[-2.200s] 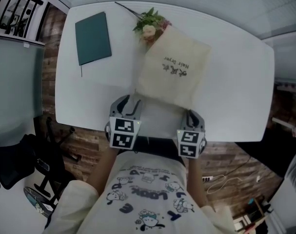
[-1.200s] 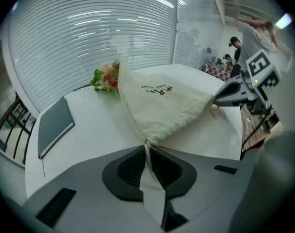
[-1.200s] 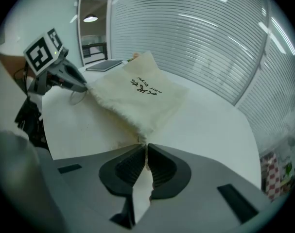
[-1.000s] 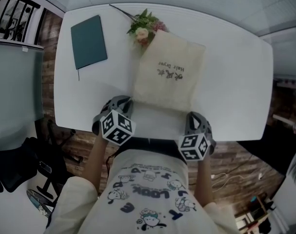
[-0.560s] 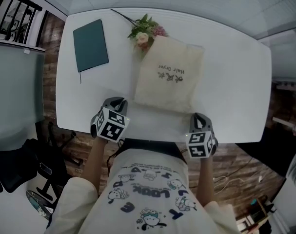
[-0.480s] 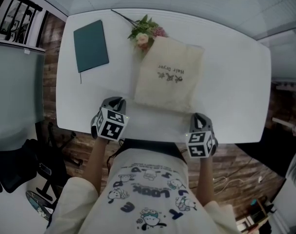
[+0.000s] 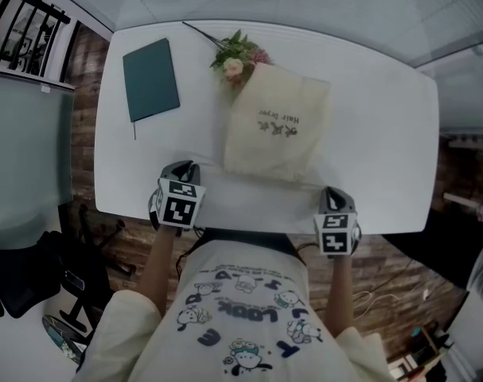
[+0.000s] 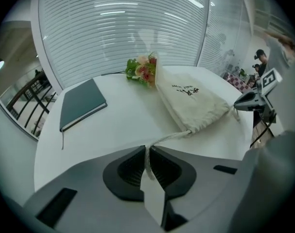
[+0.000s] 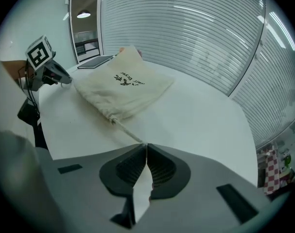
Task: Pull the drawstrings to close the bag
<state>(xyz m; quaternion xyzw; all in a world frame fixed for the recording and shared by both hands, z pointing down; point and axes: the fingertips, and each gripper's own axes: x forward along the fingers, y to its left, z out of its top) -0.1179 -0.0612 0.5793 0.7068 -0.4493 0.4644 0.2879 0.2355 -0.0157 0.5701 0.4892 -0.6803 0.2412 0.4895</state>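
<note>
1. A cream drawstring bag lies flat, print side up, near the middle of a white table. Its mouth is turned toward the person standing at the near edge.
2. The left gripper sits at the table's near edge, off the bag's left corner. Its jaws are pinched together on the left drawstring, which runs in a near-straight line from the jaw tips to the gathered corner of the bag's mouth.
3. The right gripper is at the near edge on the opposite side, well apart from the left one. Its jaws are closed tight on the right drawstring, which leads from the tips to a knot at the bag's other corner.
4. The cloth bunches at both corners where the cords leave the bag.
5. A small bunch of flowers lies at the bag's far end, touching it. A dark green notebook rests well apart, at the table's far left.
</note>
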